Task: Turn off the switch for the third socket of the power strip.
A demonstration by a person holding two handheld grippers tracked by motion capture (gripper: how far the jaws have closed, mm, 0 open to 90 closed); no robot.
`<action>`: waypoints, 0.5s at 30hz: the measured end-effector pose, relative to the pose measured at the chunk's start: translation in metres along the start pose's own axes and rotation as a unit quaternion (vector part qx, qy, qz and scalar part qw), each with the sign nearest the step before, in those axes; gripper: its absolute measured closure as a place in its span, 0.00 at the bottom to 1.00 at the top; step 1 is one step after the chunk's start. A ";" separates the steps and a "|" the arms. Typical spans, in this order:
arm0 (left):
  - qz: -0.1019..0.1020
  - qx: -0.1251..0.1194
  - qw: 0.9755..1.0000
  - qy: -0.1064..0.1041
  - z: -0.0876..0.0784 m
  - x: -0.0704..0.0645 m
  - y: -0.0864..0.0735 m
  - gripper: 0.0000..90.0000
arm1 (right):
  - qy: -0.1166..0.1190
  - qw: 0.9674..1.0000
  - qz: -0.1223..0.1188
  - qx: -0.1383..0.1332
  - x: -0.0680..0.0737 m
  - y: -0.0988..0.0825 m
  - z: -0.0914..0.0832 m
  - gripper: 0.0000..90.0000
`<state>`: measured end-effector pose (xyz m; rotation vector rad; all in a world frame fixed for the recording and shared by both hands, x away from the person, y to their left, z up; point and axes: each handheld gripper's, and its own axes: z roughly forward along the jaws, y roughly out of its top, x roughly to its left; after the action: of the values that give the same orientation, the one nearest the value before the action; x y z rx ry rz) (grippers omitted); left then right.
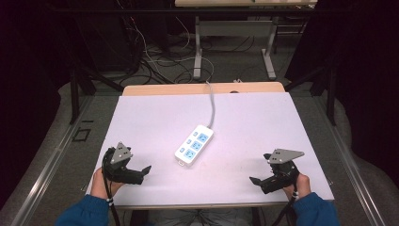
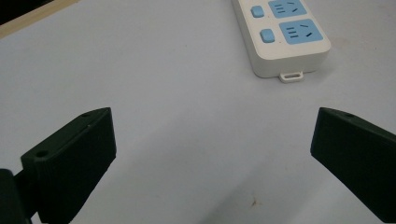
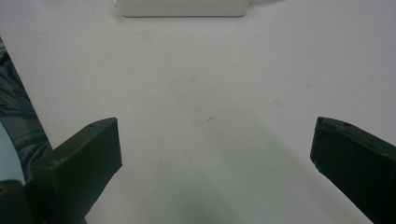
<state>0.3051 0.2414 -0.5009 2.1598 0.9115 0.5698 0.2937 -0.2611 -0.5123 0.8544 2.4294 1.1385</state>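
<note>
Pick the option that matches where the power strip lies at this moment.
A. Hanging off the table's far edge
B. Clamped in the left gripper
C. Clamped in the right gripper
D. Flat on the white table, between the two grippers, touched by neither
D: the power strip lies flat on the table, with the left gripper and the right gripper both open and well apart from it.

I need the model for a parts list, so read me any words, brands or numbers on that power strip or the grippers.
None can be read: the power strip shows blue sockets and switches with no print on them.
The left gripper and right gripper carry no legible marking.
</note>
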 end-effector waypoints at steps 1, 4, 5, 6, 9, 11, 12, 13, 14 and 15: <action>-0.002 -0.003 1.000 -0.001 -0.001 -0.001 -0.002 0.00 | 0.002 1.000 -0.004 0.001 -0.001 0.000 0.000 0.01; 0.000 -0.004 1.000 0.000 -0.004 -0.001 -0.005 0.00 | 0.002 1.000 -0.002 0.001 -0.001 0.000 0.000 0.01; -0.002 -0.005 1.000 0.003 -0.005 -0.001 -0.007 0.00 | 0.002 1.000 -0.004 0.001 -0.001 0.000 0.000 0.01; -0.001 -0.005 1.000 0.002 -0.006 -0.001 -0.008 0.00 | 0.002 1.000 0.000 0.002 0.000 0.000 0.000 0.01; 0.000 -0.007 1.000 0.004 -0.009 -0.001 -0.011 0.00 | 0.002 1.000 0.000 0.002 0.000 0.000 0.000 0.01; 0.001 -0.006 1.000 0.003 -0.010 -0.002 -0.012 0.00 | 0.003 1.000 -0.005 0.003 0.000 0.000 0.000 0.01; 0.005 -0.004 1.000 0.004 -0.011 -0.002 -0.013 0.00 | 0.003 1.000 -0.004 0.005 0.000 0.000 0.000 0.01; 0.005 -0.004 1.000 0.004 -0.013 -0.003 -0.014 0.00 | 0.003 1.000 -0.006 0.004 -0.001 0.000 0.000 0.01; 0.004 -0.006 1.000 0.002 -0.013 -0.004 -0.014 0.00 | 0.003 1.000 -0.005 0.007 0.000 0.000 0.000 0.01; 0.006 -0.006 1.000 0.002 -0.014 -0.004 -0.015 0.00 | 0.003 1.000 -0.005 0.005 -0.001 0.000 0.000 0.01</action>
<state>0.2871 0.2519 -0.5035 2.1557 0.8949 0.5842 0.2943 -0.2612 -0.5120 0.8415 2.4438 1.1269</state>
